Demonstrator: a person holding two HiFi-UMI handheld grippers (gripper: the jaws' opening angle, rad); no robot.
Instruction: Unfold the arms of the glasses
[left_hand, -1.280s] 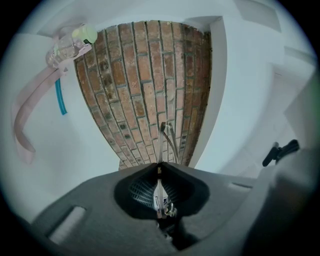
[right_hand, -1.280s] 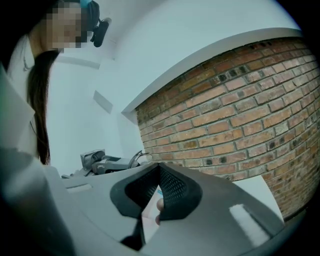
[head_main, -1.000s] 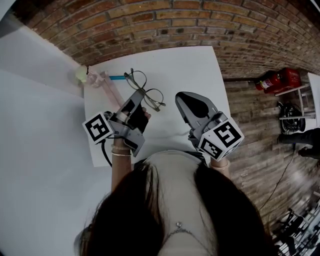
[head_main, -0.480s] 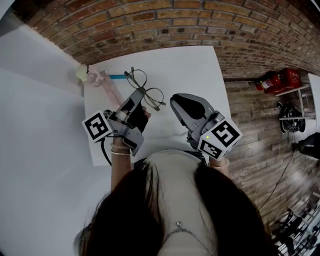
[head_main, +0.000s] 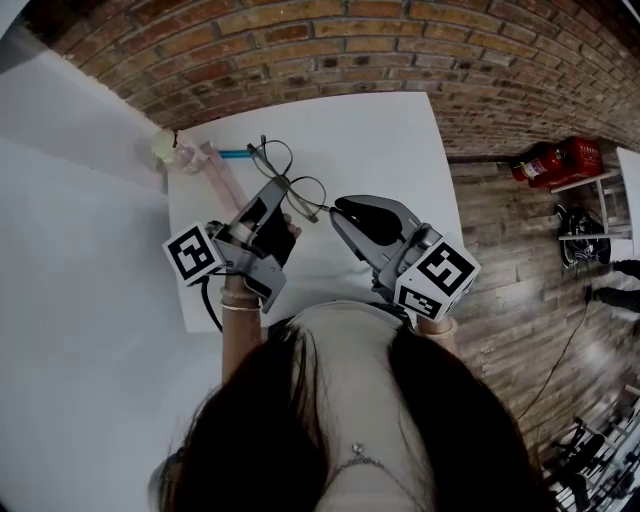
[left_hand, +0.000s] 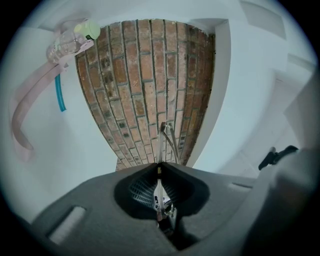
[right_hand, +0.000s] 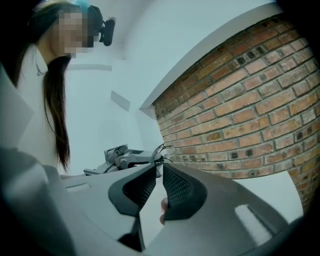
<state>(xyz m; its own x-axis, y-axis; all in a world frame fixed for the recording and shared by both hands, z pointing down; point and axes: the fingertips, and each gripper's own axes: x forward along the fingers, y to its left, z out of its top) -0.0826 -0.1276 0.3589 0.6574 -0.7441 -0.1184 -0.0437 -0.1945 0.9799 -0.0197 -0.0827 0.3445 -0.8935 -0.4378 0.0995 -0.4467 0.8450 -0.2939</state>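
The thin metal-framed glasses (head_main: 293, 183) hang over the white table (head_main: 390, 130), and my left gripper (head_main: 276, 193) is shut on their frame. In the left gripper view the wire of the glasses (left_hand: 165, 140) runs up out of the closed jaws (left_hand: 159, 169). My right gripper (head_main: 340, 208) sits just right of the glasses, its tips close to the near lens end. Its jaws stand a narrow gap apart with nothing between them. In the right gripper view the glasses (right_hand: 164, 149) and left gripper (right_hand: 120, 157) lie just beyond my right gripper (right_hand: 160, 167).
A pink strap with a clear, green-capped piece (head_main: 170, 150) and a teal pen (head_main: 235, 154) lie at the table's far left corner. The brick wall (head_main: 300, 50) runs behind the table. A red fire extinguisher (head_main: 550, 158) lies on the floor at right.
My right gripper has moved left, from well clear of the glasses to right beside their near end. The left gripper and the glasses have barely shifted.
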